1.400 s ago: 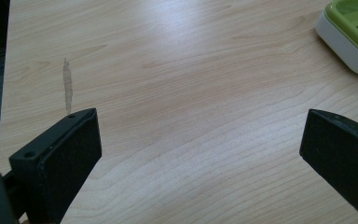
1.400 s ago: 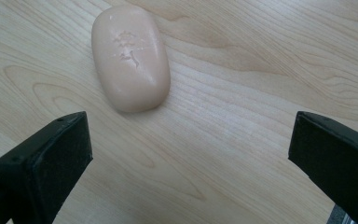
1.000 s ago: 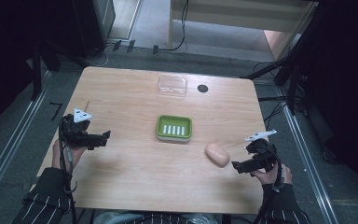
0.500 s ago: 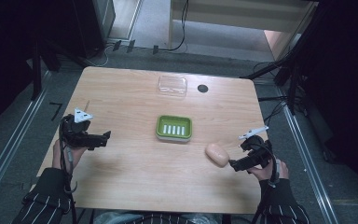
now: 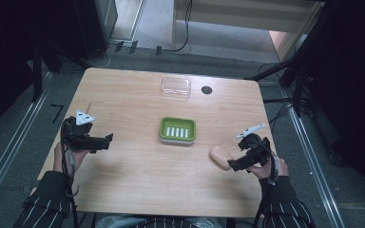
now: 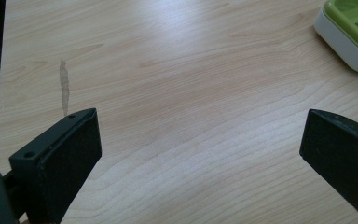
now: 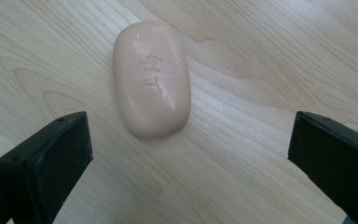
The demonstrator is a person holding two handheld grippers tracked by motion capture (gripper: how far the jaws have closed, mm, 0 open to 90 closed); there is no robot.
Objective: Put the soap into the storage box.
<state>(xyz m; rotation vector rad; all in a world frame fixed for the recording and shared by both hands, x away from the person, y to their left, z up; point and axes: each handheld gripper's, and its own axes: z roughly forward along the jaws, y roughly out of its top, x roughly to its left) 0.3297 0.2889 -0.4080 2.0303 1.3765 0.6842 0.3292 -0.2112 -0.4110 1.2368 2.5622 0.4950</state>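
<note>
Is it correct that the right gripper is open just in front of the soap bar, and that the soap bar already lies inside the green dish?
Not quite. The right gripper is open just in front of the soap bar, but the bar lies on the bare wooden table, apart from the green dish, which holds nothing. The high view shows this.

A pale peach oval soap [image 7: 151,79] with an embossed mark on top lies flat on the bare wood. Well apart from it, mid-table, a green slotted dish [image 5: 177,130] with white base sits empty.
</note>
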